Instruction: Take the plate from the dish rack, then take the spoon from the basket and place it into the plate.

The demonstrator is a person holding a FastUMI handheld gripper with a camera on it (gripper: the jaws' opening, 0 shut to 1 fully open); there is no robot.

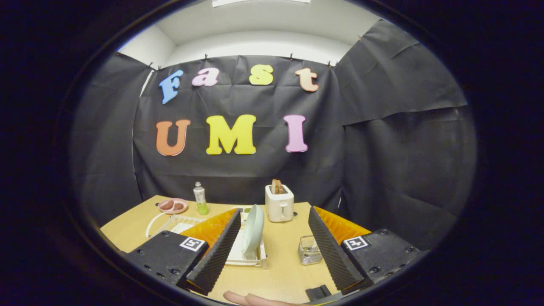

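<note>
The gripper [272,238] hangs with its fingers spread wide and empty, apparently lined up to take the one pale plate [254,230] standing on edge in the single dish rack [250,257] just ahead between them, while one toaster [279,202] and one bottle [199,198] wait beyond.

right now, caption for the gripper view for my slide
Open gripper faces the upright plate in the dish rack, toaster beyond.
</note>
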